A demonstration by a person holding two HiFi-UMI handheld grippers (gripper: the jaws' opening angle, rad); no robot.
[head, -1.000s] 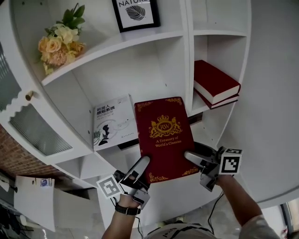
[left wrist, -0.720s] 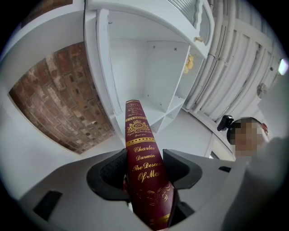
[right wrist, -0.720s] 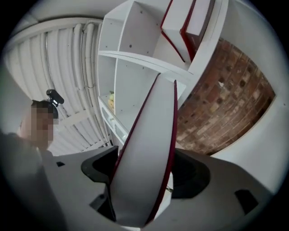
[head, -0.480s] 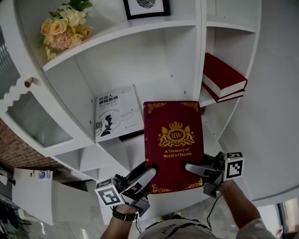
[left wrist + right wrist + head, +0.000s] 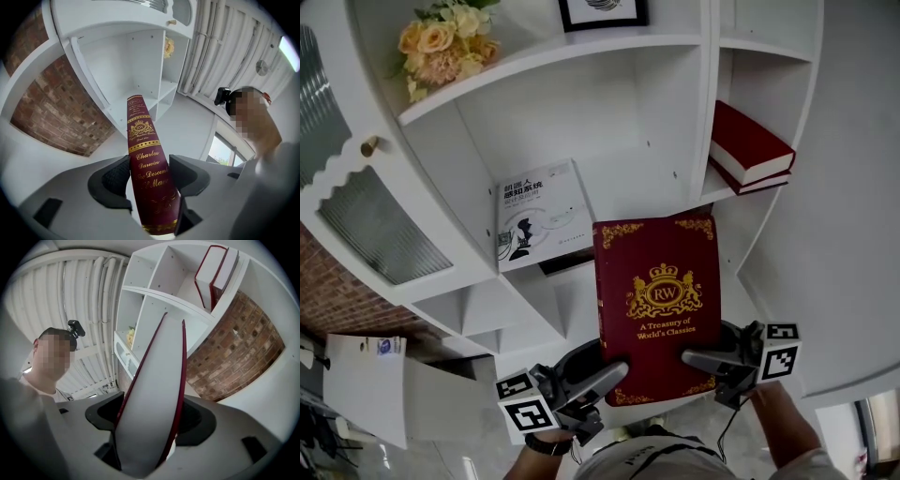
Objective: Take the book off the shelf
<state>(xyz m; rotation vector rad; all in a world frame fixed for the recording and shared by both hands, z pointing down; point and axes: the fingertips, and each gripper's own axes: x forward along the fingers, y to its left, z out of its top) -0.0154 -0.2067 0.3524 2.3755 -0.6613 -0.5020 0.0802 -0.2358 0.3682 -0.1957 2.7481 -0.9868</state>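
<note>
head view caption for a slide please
Left gripper and right gripper hold the red book in front of the white shelf.

4 bks (image 5: 661, 305) (image 5: 542, 220) (image 5: 752, 139) (image 5: 739, 180), 2 claws (image 5: 605, 373) (image 5: 705, 358), 1 bouquet (image 5: 445, 42)

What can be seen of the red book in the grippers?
The book is a thick, closed dark-red hardcover with gold corner ornaments, a crowned RW crest and the title A Treasury of World's Classics; the spine reads Charles Darwin. Page edges are white. It is held clear of the shelf, cover toward the head camera: the left gripper clamps the spine, the right gripper the page edge, both near its bottom.
</note>
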